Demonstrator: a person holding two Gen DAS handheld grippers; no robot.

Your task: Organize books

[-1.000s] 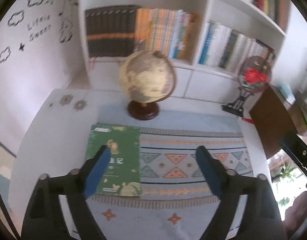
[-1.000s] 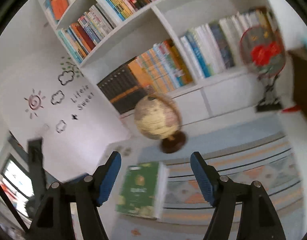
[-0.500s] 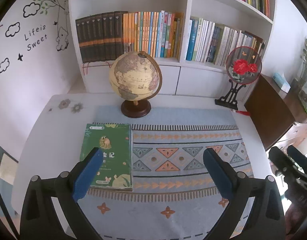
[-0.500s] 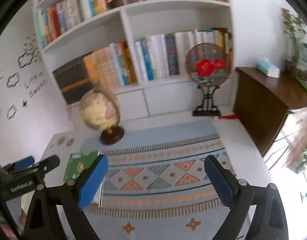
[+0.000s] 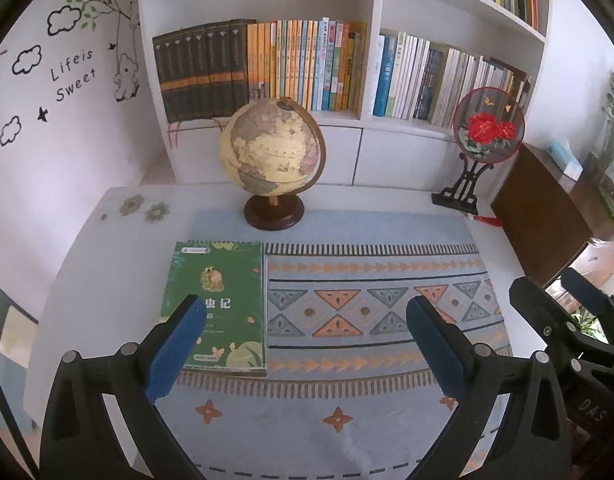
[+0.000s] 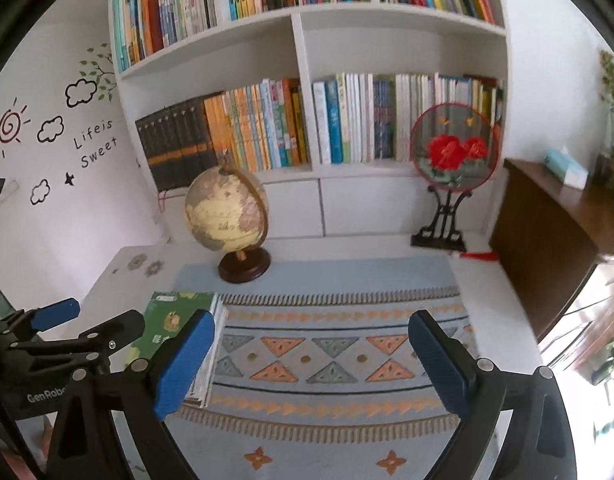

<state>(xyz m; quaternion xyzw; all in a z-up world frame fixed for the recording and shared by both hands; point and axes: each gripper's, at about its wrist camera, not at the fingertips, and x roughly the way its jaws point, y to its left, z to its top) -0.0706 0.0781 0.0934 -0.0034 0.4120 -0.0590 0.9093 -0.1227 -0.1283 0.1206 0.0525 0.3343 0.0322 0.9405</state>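
A green book (image 5: 219, 300) lies flat on the left part of the patterned mat (image 5: 367, 320), cover up. My left gripper (image 5: 307, 344) hovers open above the mat, its left finger (image 5: 175, 348) over the book's near corner, nothing between the pads. My right gripper (image 6: 311, 364) is open too, to the right of the green book (image 6: 175, 316), empty. The left gripper (image 6: 71, 328) shows at the left edge of the right wrist view. The white bookshelf (image 5: 367, 40) behind holds rows of upright books.
A globe (image 5: 273, 160) on a dark round base stands just behind the book. A round red-flower fan on a black stand (image 5: 487, 132) sits at the back right. A dark wooden cabinet (image 5: 547, 208) borders the table's right side. The wall has stickers on the left.
Both grippers' views have steadied and pulled back slightly. The right gripper's jaws have widened and it has rolled upright, swinging right, away from the book. The book has not moved.
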